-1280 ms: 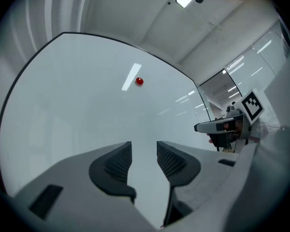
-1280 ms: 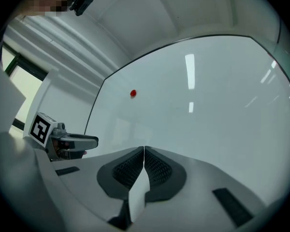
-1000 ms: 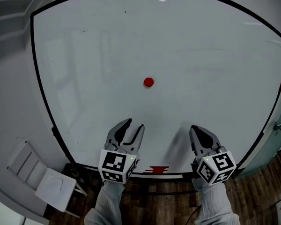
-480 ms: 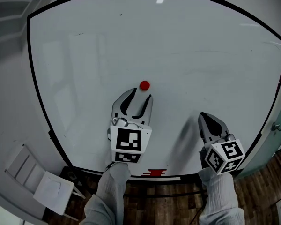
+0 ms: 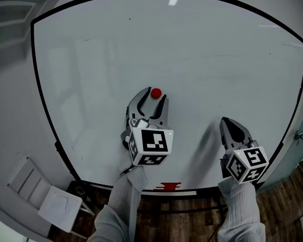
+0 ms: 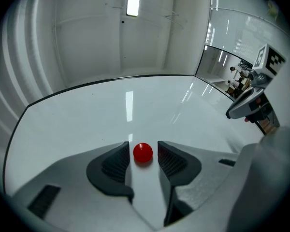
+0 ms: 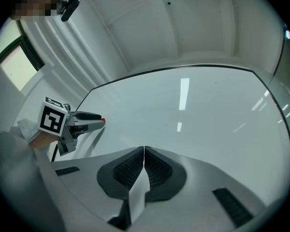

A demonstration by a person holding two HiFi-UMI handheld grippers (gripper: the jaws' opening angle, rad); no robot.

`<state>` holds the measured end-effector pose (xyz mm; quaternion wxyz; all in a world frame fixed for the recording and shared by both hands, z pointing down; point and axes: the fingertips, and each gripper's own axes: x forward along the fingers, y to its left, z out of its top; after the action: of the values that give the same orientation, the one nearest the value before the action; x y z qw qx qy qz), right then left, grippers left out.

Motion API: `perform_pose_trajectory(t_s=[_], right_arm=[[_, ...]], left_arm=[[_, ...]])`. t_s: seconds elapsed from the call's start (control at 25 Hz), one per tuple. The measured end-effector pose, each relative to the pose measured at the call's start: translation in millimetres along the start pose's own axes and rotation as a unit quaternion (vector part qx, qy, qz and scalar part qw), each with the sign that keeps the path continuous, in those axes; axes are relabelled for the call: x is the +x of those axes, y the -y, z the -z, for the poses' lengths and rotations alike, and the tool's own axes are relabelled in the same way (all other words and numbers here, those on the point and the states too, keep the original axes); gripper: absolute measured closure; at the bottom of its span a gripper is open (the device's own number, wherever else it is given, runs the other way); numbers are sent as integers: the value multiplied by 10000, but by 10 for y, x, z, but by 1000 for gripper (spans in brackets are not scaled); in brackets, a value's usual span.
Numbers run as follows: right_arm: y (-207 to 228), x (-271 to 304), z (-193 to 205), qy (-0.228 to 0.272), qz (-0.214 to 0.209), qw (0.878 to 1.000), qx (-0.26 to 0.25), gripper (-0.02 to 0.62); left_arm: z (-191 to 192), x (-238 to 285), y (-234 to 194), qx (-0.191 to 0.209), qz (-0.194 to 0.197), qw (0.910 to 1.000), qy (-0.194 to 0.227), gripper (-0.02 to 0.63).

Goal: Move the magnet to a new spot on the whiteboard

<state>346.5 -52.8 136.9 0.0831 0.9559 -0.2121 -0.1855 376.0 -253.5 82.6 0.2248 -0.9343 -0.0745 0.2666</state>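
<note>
A small round red magnet sticks to the large white whiteboard. My left gripper is held up to the board with the magnet between its fingertips. In the left gripper view the magnet sits between the two dark pads with a thin gap on each side, so nothing is pressing on it. Its jaws have just been opening. My right gripper hovers lower right near the board, its jaws shut together on nothing. The right gripper view shows the left gripper from the side.
The board's black frame curves round the view. A red item lies on the tray along the bottom edge. A white folded stand sits at lower left, with wooden floor at lower right.
My left gripper has risen up the board from near the bottom edge until its jaws straddle the magnet. The right gripper has lifted and shifted slightly right.
</note>
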Motion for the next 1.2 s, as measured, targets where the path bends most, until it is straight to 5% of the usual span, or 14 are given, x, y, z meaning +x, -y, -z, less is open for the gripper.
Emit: perform_pose_trajectory(t_s=[0.28, 0.52, 0.76, 1.2], right_arm=[[56, -110, 71, -59, 110, 9997, -223, 568], [93, -222, 62, 132, -61, 9993, 348, 568], [103, -274, 119, 52, -83, 9997, 233, 568], [-102, -446, 251, -34, -141, 9990, 427, 568]], left_arm=[[19, 49, 20, 60, -75, 9999, -47, 449], [18, 44, 17, -30, -70, 9999, -132, 485], [54, 10, 34, -32, 71, 9996, -254, 483], [90, -762, -18, -212, 123, 9995, -203, 482]])
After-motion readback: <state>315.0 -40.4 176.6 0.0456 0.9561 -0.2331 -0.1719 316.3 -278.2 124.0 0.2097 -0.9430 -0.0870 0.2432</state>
